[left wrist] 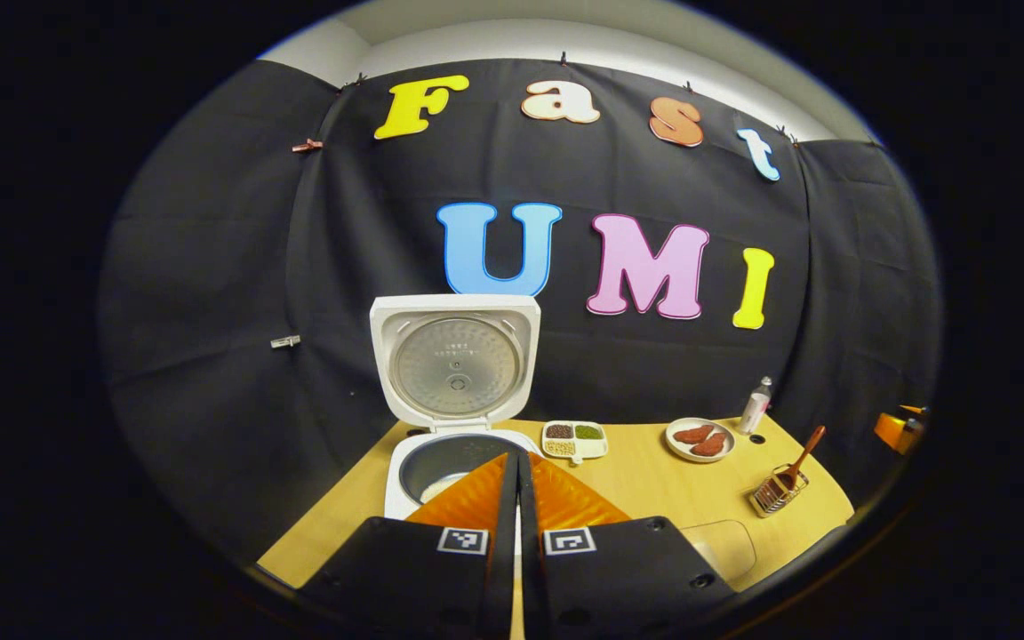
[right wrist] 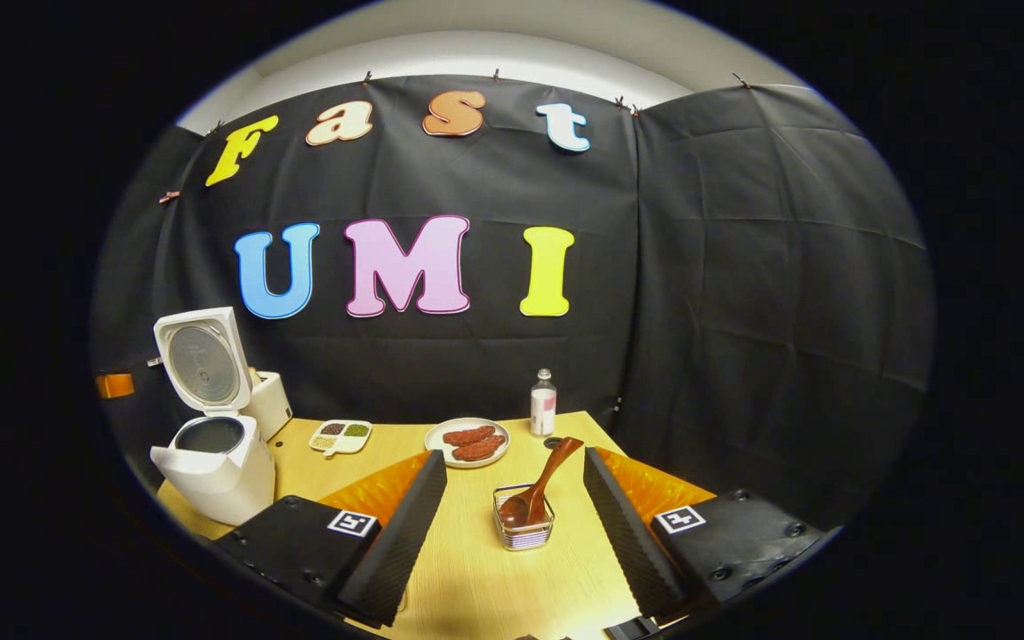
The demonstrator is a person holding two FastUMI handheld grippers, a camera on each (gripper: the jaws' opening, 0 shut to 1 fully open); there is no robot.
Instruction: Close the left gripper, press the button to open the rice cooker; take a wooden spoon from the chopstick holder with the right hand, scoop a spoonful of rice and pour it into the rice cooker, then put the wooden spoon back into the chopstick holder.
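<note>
The white rice cooker (left wrist: 405, 484) stands open with its lid (left wrist: 454, 364) upright; a pale patch lies at the bottom of its dark pot (left wrist: 459, 462). My left gripper (left wrist: 516, 458) is shut and empty, its tips just in front of the pot's rim. In the right gripper view the cooker (right wrist: 214, 471) sits at the far left. A wooden spoon (right wrist: 540, 480) leans bowl-down in the wire chopstick holder (right wrist: 524, 529). My right gripper (right wrist: 513, 455) is open, a finger on each side of the holder, touching neither. The holder (left wrist: 774, 493) and spoon (left wrist: 804, 455) also show at the table's right.
A small divided dish of grains (left wrist: 574, 440) (right wrist: 340, 436), a plate with reddish pieces (left wrist: 699, 440) (right wrist: 468, 443) and a small bottle (left wrist: 756, 404) (right wrist: 544, 402) line the back of the wooden table (right wrist: 476, 569). Black cloth walls close in behind.
</note>
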